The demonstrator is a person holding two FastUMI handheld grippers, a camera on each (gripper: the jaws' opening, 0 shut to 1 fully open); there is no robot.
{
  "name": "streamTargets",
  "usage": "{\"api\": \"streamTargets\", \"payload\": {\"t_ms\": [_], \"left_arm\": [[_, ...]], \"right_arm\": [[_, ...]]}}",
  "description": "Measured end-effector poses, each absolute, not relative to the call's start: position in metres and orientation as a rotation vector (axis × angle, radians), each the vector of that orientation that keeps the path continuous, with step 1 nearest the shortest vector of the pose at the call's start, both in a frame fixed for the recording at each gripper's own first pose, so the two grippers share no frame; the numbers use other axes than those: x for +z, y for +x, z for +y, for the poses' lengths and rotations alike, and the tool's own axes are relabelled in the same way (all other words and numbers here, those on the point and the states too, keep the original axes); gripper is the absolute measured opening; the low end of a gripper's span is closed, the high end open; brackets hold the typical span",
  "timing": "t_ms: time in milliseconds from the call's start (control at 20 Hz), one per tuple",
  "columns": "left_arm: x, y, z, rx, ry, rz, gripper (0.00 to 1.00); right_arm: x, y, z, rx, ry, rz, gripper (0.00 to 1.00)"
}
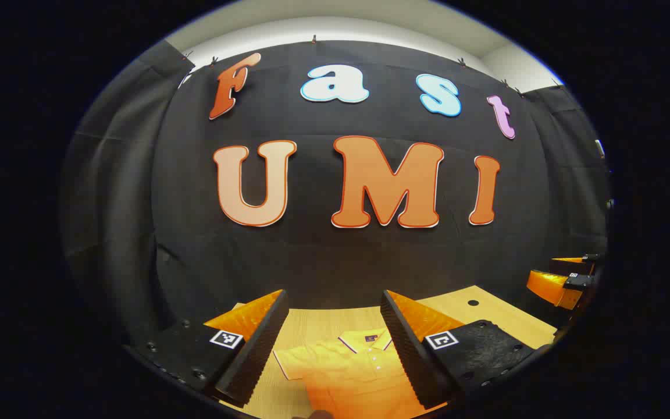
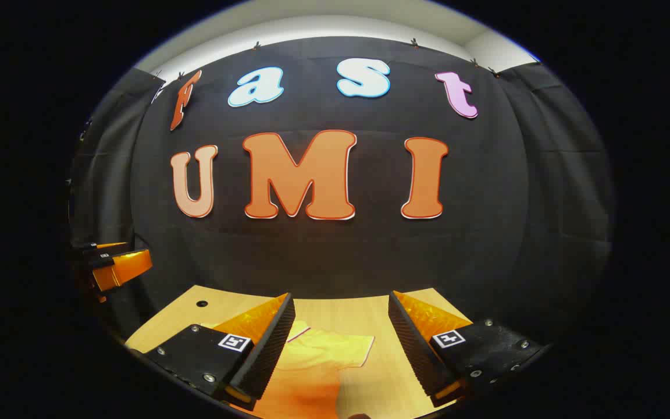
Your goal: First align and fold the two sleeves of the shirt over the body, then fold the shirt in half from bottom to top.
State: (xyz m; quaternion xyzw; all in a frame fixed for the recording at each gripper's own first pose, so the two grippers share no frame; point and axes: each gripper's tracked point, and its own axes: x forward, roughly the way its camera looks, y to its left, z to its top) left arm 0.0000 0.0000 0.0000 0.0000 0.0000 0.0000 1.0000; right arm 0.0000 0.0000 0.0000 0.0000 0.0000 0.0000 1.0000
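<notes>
A pale wooden table (image 1: 489, 317) stands against the booth's black cloth wall (image 1: 335, 256), with a small dark hole (image 1: 473, 302) near its far corner. The orange polo shirt (image 1: 349, 369) lies flat on it, collar toward the far edge, sleeves (image 2: 349, 349) spread out. The left gripper (image 1: 332, 349) hangs above the collar, jaws spread wide and empty. The right gripper (image 2: 341, 355) hovers over one sleeve, jaws likewise spread, gripping nothing.
</notes>
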Motion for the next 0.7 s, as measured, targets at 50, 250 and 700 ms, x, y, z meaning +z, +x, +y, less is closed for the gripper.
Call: {"api": "streamTargets", "payload": {"t_ms": [50, 250, 700], "left_arm": [[0.001, 0.000, 0.004, 0.010, -0.004, -0.001, 0.98], [0.000, 0.001, 0.011, 0.022, -0.009, -0.004, 0.98], [0.000, 0.009, 0.009, 0.021, -0.012, 0.001, 0.98]], "right_arm": [[0.001, 0.003, 0.004, 0.008, 0.000, -0.002, 0.98], [0.011, 0.004, 0.016, 0.048, -0.022, -0.042, 0.98], [0.005, 0.009, 0.005, 0.032, -0.028, -0.022, 0.98]]}}
